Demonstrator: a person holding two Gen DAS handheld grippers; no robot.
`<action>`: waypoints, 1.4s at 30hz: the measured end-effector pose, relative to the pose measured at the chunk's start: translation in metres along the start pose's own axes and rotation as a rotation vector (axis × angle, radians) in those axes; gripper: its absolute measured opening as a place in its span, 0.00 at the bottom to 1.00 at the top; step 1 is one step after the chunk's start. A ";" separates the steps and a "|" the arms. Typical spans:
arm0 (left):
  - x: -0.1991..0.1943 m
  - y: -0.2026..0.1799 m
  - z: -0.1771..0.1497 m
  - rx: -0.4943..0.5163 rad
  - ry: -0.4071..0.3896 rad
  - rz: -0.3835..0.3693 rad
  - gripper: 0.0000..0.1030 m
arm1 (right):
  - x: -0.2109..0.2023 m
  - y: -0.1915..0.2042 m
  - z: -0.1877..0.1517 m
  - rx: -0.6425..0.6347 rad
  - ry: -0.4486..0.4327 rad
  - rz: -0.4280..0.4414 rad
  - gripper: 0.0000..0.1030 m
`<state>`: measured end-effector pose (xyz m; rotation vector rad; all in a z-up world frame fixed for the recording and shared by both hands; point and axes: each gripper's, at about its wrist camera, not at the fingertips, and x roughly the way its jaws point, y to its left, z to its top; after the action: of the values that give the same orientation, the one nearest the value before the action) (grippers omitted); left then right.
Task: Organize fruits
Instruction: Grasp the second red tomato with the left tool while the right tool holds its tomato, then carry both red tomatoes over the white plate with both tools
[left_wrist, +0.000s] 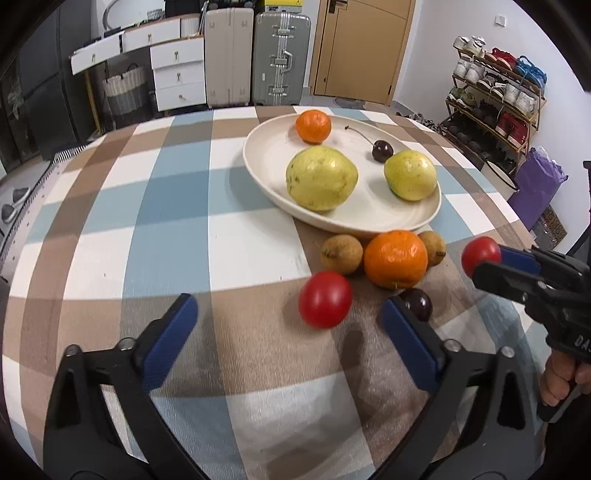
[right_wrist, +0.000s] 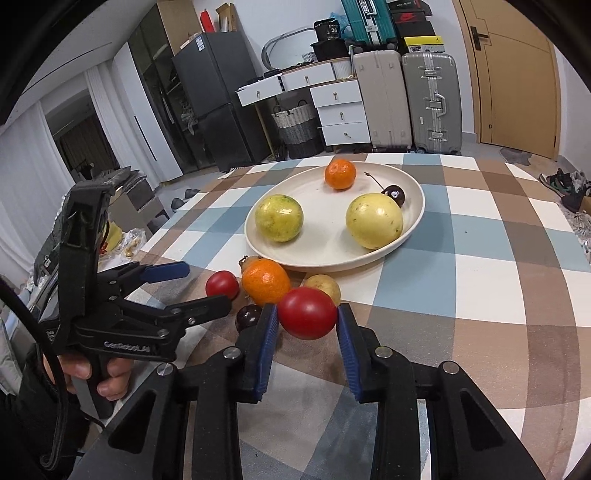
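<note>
A cream plate (left_wrist: 269, 147) (right_wrist: 332, 254) holds two yellow-green guavas (left_wrist: 321, 178) (right_wrist: 373, 220), a small orange (left_wrist: 313, 126) (right_wrist: 340, 173) and a cherry (left_wrist: 382, 150) (right_wrist: 395, 194). In front of it on the cloth lie a large orange (left_wrist: 395, 258) (right_wrist: 265, 280), two brown fruits (left_wrist: 341, 254) (right_wrist: 323, 286), a dark cherry (left_wrist: 419, 303) (right_wrist: 248, 316) and a red tomato (left_wrist: 325, 299) (right_wrist: 222, 284). My left gripper (left_wrist: 290, 317) (right_wrist: 199, 284) is open just before that tomato. My right gripper (right_wrist: 307, 314) (left_wrist: 484, 258) is shut on a second red tomato (right_wrist: 307, 313) (left_wrist: 480, 253).
The table has a checked blue, brown and white cloth (left_wrist: 177, 221). Behind it stand suitcases (left_wrist: 255, 55), white drawers (left_wrist: 179, 74), a basket (right_wrist: 297, 125) and a door (left_wrist: 358, 48). A shoe rack (left_wrist: 495, 99) is at the right.
</note>
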<state>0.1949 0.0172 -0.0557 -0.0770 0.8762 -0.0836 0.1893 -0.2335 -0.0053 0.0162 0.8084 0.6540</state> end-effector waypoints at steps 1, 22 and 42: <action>0.001 -0.001 0.001 0.005 0.004 -0.003 0.84 | -0.001 0.001 0.000 -0.004 -0.003 -0.003 0.32; -0.015 -0.018 -0.001 0.044 -0.025 -0.098 0.25 | 0.001 -0.007 -0.004 0.024 -0.004 -0.010 0.32; -0.092 -0.008 0.042 0.018 -0.188 -0.080 0.25 | -0.063 0.008 0.054 -0.008 -0.164 -0.028 0.32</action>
<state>0.1685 0.0198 0.0421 -0.1013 0.6848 -0.1561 0.1897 -0.2495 0.0759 0.0506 0.6473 0.6207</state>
